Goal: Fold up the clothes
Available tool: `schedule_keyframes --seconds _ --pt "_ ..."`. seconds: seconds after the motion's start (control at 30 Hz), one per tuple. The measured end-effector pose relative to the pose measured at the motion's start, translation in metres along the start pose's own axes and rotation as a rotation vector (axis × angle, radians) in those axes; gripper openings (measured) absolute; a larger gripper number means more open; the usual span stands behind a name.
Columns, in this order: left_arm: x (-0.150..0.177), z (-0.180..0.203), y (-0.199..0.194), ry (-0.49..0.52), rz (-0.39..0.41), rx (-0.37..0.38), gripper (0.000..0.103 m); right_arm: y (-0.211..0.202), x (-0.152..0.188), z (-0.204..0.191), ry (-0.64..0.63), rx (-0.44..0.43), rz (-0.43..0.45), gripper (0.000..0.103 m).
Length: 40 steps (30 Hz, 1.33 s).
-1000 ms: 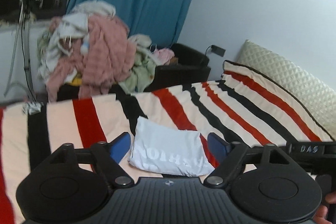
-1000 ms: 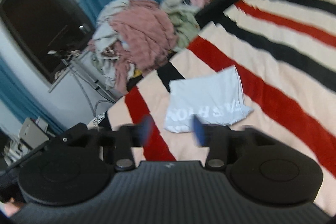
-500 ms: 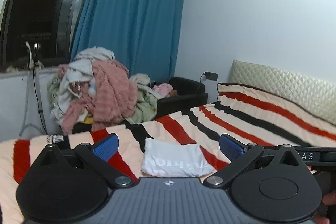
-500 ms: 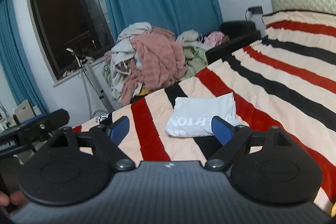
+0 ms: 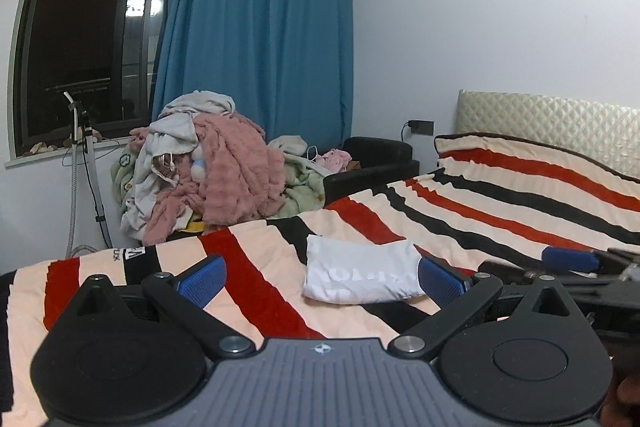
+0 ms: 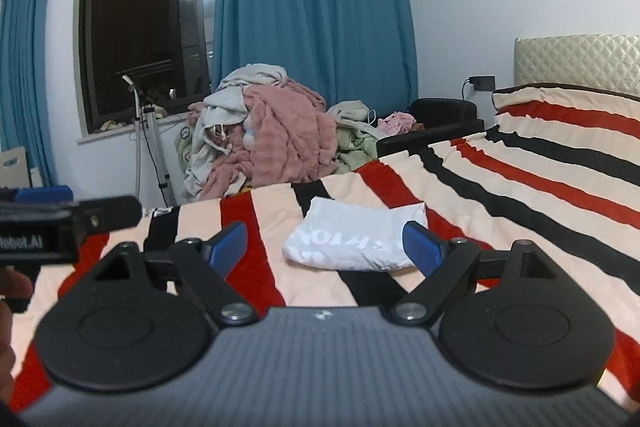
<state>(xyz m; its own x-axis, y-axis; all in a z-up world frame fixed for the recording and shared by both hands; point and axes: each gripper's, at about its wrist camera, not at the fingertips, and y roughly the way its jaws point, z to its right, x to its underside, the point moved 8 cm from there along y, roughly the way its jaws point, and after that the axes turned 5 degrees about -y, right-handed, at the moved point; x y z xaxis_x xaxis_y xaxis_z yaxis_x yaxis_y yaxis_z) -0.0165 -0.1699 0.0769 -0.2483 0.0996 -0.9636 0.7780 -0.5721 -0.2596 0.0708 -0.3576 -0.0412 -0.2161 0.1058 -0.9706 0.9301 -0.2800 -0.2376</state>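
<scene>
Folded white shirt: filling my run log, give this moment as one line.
white shirt: folded, on striped blanket | left claw: open, empty | right claw: open, empty

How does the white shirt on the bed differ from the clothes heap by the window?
The white shirt is one garment, folded flat on the striped blanket; the clothes heap is many garments, pink, grey and green, piled crumpled beyond the bed. The shirt lies close ahead of both open grippers; the heap lies far beyond them. Neither is held.

Bed [image 5: 520,211] under red-black-cream striped blanket [image 6: 540,187]; folded white shirt [image 5: 362,277] flat on blanket
</scene>
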Motion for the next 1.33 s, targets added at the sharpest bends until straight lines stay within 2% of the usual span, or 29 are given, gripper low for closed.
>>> schedule_keyframes --seconds 0.2,0.43,1.33 --pt "0.021 -0.012 0.010 -0.035 0.002 -0.006 0.103 0.015 0.018 -0.007 -0.014 0.003 -0.023 0.086" --pt "0.033 -0.026 0.017 -0.054 -0.015 -0.041 0.103 0.026 0.030 -0.003 0.030 0.011 -0.048 0.086" --pt "0.037 -0.021 0.018 -0.063 -0.032 -0.066 0.103 0.024 0.031 -0.003 0.028 0.019 -0.070 0.086"
